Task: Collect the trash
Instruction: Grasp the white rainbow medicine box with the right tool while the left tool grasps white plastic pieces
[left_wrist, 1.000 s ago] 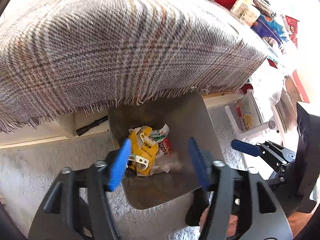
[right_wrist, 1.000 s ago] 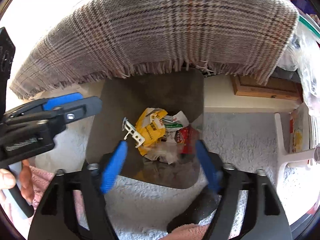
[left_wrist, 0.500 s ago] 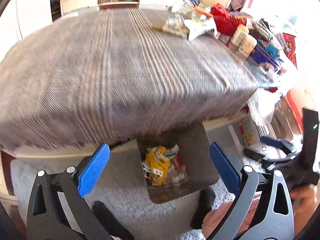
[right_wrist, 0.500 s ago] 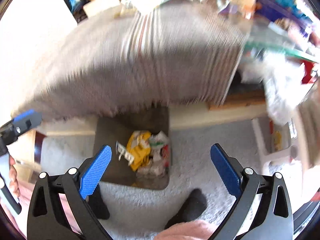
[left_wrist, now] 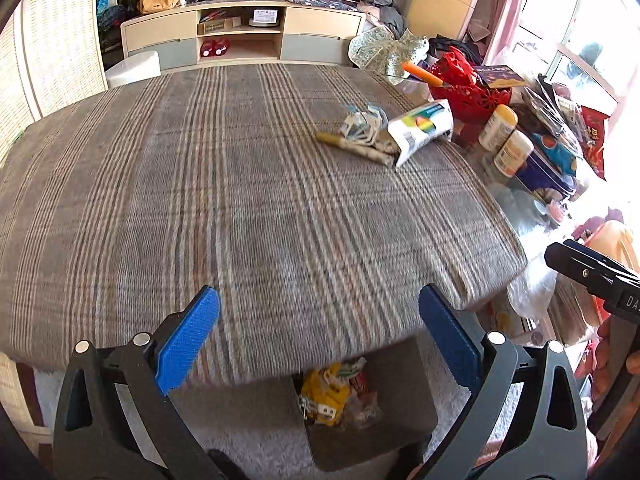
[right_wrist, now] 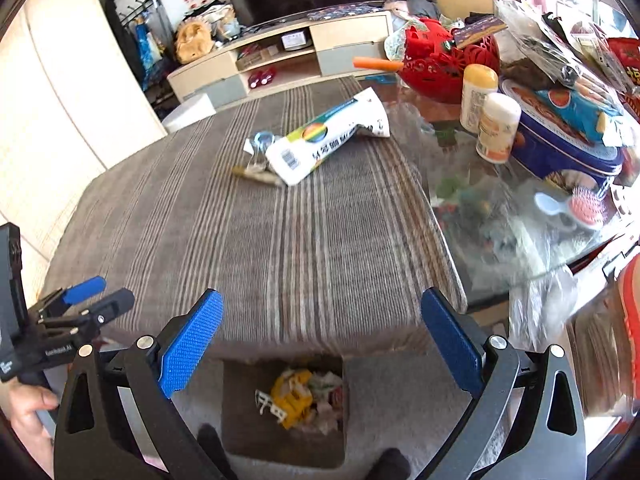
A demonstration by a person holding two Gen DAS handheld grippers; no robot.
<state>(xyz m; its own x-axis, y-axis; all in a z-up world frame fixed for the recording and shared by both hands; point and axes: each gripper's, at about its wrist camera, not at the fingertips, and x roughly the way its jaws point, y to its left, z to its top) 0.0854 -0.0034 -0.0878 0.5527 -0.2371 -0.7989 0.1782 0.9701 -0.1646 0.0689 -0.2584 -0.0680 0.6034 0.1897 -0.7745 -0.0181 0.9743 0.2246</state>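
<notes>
A white printed package [left_wrist: 420,130] [right_wrist: 326,142], crumpled clear wrappers [left_wrist: 362,124] [right_wrist: 258,148] and a gold stick wrapper [left_wrist: 352,148] [right_wrist: 256,176] lie on the far right of the plaid tablecloth [left_wrist: 240,200] [right_wrist: 300,248]. A dark bin [left_wrist: 408,396] [right_wrist: 244,428] on the floor below the table's near edge holds yellow and white trash [left_wrist: 332,394] [right_wrist: 300,400]. My left gripper [left_wrist: 318,340] is open and empty above the near edge. My right gripper [right_wrist: 322,344] is open and empty too.
A red basket [left_wrist: 466,84] [right_wrist: 444,60], two white bottles [left_wrist: 506,142] [right_wrist: 490,112], a blue tin [right_wrist: 560,144] and snack bags crowd the glass table's right side. A TV cabinet [left_wrist: 240,34] stands behind. Pale carpet [right_wrist: 400,392] surrounds the bin.
Both grippers have opened wide and risen from over the bin to above the table's near edge. The tabletop with its wrappers has come into view.
</notes>
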